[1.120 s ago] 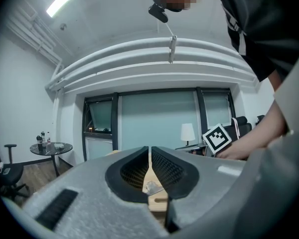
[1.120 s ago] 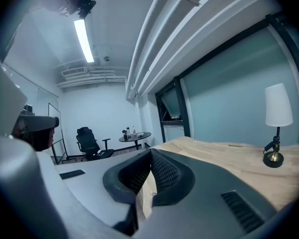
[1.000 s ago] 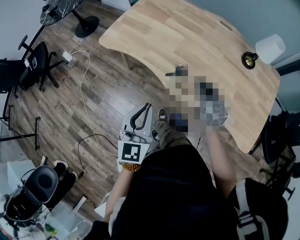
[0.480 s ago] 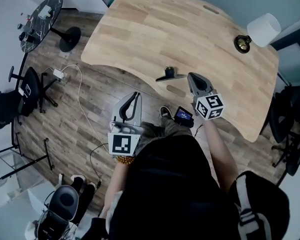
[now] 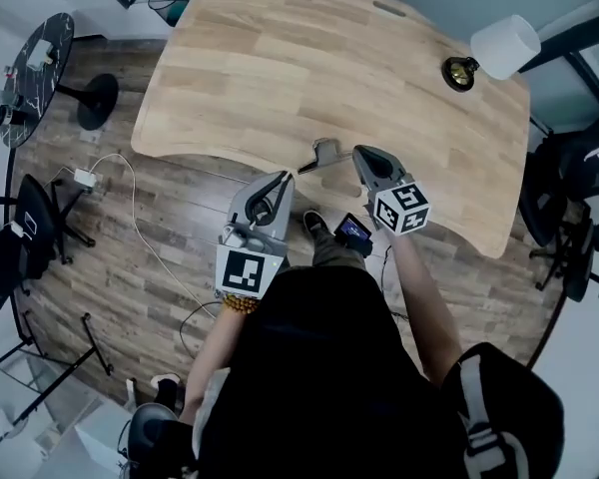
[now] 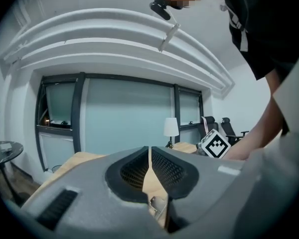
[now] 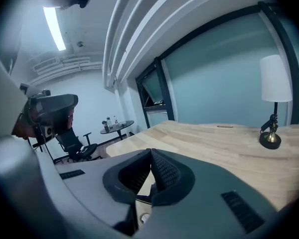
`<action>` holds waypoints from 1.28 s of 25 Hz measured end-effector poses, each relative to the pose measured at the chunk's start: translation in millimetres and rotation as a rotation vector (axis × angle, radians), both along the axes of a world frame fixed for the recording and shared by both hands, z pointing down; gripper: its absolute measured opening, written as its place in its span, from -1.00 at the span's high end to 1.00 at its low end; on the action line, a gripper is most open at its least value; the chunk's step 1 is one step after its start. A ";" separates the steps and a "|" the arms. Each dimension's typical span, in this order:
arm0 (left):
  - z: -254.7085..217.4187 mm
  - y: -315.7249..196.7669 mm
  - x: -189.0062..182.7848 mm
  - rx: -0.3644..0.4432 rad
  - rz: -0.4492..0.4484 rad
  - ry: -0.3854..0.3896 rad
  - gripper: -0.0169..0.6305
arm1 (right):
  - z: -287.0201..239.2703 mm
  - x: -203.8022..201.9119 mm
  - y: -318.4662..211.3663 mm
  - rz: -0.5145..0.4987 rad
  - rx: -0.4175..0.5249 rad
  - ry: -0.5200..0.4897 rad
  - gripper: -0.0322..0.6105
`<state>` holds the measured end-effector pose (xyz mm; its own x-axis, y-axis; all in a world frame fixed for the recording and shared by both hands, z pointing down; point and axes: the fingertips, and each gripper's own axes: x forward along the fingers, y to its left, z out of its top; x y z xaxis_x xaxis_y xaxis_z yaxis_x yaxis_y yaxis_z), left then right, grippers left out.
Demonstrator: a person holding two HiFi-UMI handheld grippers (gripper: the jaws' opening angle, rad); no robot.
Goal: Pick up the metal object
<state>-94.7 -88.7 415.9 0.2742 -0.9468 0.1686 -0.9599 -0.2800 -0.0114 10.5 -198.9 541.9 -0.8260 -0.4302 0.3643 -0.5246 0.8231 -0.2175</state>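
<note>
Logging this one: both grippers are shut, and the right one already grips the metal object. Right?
Not quite. Both are shut, but the right gripper grips nothing: the head view shows the metal object lying on the wooden table, beside its tips.

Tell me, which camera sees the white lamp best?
The right gripper view: the lamp stands large, side-on, with shade, stem and base. The head view shows the lamp from above; the left gripper view shows the lamp small and far.
</note>
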 end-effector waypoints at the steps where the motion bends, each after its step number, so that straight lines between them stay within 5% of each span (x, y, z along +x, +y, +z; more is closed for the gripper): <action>1: -3.8 -3.1 -3.2 0.017 0.039 -0.007 0.85 | 1.0 -2.6 -0.2 0.009 0.006 0.017 0.92; 8: -7.6 1.4 -59.8 0.062 0.156 0.064 0.85 | 17.8 -17.0 9.8 0.070 0.008 0.160 0.92; 16: 10.3 0.3 -105.3 0.023 0.203 0.012 0.85 | 62.9 -20.2 0.8 0.159 -0.017 0.317 0.38; 23: 34.0 8.7 -132.8 -0.044 0.126 0.021 0.85 | 104.9 -28.1 -3.4 0.180 -0.044 0.362 0.22; 32: 53.1 8.3 -160.7 -0.078 0.070 0.020 0.85 | 160.5 -40.1 -3.5 0.150 -0.231 0.425 -0.02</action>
